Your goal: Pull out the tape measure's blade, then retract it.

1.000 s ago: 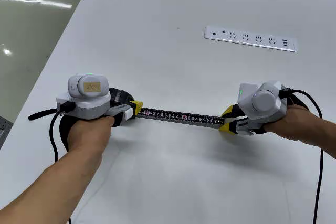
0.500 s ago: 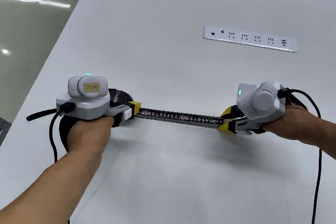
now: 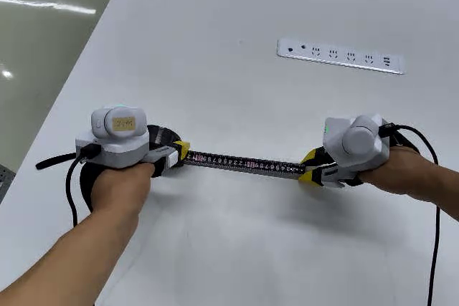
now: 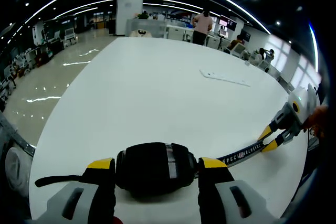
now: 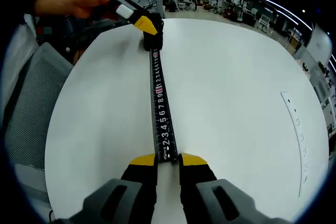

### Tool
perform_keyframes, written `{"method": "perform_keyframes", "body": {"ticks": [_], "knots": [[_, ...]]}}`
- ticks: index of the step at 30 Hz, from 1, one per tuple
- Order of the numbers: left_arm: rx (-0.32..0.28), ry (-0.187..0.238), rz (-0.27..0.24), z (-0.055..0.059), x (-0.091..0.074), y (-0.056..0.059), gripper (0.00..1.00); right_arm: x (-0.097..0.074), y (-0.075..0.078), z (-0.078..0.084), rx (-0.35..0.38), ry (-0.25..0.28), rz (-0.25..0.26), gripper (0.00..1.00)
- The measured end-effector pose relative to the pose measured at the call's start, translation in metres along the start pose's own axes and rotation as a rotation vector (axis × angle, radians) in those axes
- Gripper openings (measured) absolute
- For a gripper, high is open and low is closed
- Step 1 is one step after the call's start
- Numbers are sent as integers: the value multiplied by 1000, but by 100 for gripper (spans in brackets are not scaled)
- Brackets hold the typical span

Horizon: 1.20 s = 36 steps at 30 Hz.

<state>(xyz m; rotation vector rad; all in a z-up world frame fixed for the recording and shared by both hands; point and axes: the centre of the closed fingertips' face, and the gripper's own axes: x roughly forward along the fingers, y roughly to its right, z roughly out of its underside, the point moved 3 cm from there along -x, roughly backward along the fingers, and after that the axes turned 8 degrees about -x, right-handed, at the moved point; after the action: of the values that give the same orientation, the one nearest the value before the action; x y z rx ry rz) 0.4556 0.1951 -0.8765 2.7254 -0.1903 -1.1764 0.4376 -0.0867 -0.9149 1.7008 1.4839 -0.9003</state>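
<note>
**Left gripper** (image 3: 179, 152) (image 4: 156, 163): grey plastic body, yellow-tipped fingers, carried in the left hand (image 3: 122, 184). The fingers are closed against the two sides of the tape measure case (image 4: 155, 167), which is gripped between them.

**Tape measure case**: rounded black housing with a pale band down its face, matt in finish. It is held just above the bench (image 3: 215, 48), at the left end of the drawn blade.

**Blade** (image 3: 244, 163) (image 5: 159, 98): a narrow, flat black strip printed with white numerals and some red marks. It is drawn out straight, its long axis crossing the bench from left to right, a little lower at the right end.

**Right gripper** (image 3: 308, 165) (image 5: 168, 159): same build, held in the right hand (image 3: 398, 170). Its fingers are brought nearly together and are pinched on the blade's free end.

**Bench**: smooth, white, matt top.

**Power strip** (image 3: 341, 54) (image 5: 296, 129): long white plastic bar with a row of sockets, laid flat well beyond the blade.
</note>
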Motion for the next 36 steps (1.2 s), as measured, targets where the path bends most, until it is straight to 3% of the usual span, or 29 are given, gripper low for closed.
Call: {"method": "perform_keyframes", "body": {"ticks": [15, 36], "knots": [[3, -16, -4, 1, 0, 1, 60, 1, 1, 3, -5, -1, 0, 15], [33, -7, 8, 0, 0, 1, 57, 3, 0, -3, -28, 17, 9, 14]]}}
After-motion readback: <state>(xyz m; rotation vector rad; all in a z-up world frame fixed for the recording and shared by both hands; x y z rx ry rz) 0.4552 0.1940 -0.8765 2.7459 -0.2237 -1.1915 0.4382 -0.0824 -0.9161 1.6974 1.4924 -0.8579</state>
